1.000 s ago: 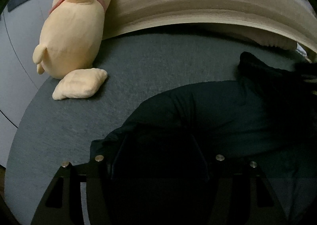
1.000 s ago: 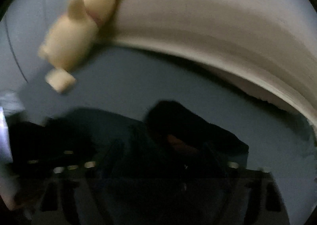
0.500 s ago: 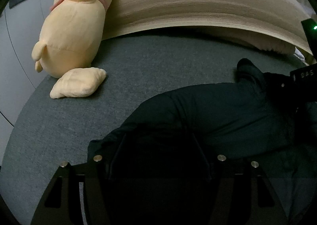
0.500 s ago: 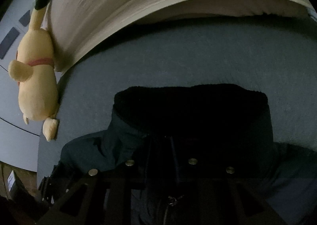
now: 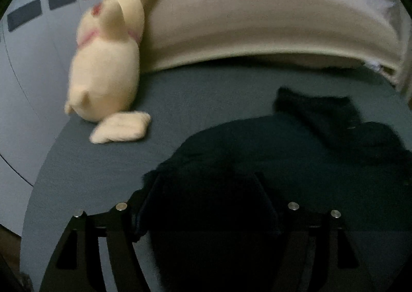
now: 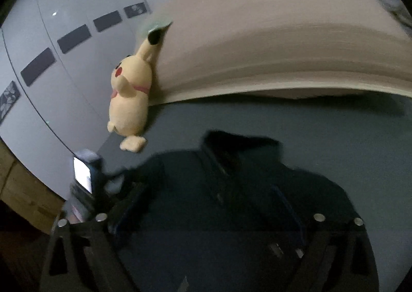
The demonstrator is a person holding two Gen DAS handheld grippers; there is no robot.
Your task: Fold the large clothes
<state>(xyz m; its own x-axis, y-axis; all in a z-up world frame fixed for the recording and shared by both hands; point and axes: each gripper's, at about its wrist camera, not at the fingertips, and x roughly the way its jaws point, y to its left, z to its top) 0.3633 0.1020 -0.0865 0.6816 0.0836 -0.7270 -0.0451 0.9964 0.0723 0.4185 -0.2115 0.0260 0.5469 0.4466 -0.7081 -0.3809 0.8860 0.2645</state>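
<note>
A yellow plush (image 5: 103,78) lies on the grey bed (image 5: 206,101), leaning against a beige headboard (image 5: 257,27), its flat tail (image 5: 121,131) on the sheet, beside a pale wall (image 5: 38,60) with dark rectangular tiles (image 6: 73,38)

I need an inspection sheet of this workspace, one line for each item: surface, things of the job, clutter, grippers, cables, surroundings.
Surface: grey-blue bed cover, flat, mostly bare beyond the garment.
Job's things: dark jacket spread on the cover, black fleecy collar at its far end, front zip visible.
Clutter: yellow plush toy leaning on the beige headboard.
Grippers: left hand-held gripper jaws apart over the jacket, grip not discernible; right hand-held gripper wide open, jaws have just been opening, nothing clamped.
Cables: nothing seen.
Surroundings: pale wall with dark rectangles; room dim.
</note>
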